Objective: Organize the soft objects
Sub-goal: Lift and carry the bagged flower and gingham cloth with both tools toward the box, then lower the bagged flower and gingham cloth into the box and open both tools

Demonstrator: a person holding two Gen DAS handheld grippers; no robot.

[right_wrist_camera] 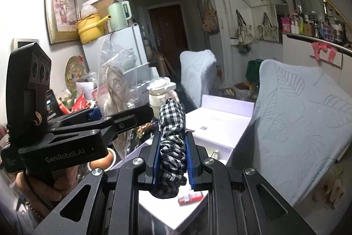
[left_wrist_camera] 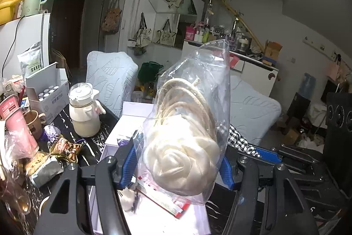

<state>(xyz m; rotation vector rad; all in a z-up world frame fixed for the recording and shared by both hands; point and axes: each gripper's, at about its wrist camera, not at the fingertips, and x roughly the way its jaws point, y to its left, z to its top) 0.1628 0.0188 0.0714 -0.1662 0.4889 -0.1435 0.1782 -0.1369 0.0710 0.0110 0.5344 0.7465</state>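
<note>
Item: clear bag (left_wrist_camera: 189, 124) w/ cream rose, upright in left gripper (left_wrist_camera: 178, 160), fingers clamped. Checked cloth (right_wrist_camera: 171, 138) pinched lengthwise in right gripper (right_wrist_camera: 171, 160). White box (right_wrist_camera: 220, 124) ahead, nearer right.

The left gripper (left_wrist_camera: 178, 165) clamps its blue fingers (left_wrist_camera: 129, 158) on a clear plastic bag (left_wrist_camera: 198, 89) holding a cream fabric rose (left_wrist_camera: 180, 160). Left of the bag, a cream kettle (left_wrist_camera: 82, 109) stands on the cluttered surface (left_wrist_camera: 92, 147).

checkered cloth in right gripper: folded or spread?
Folded: the checkered cloth sits bunched in a narrow roll between the right gripper's blue pads, with stacked creases along it.
</note>
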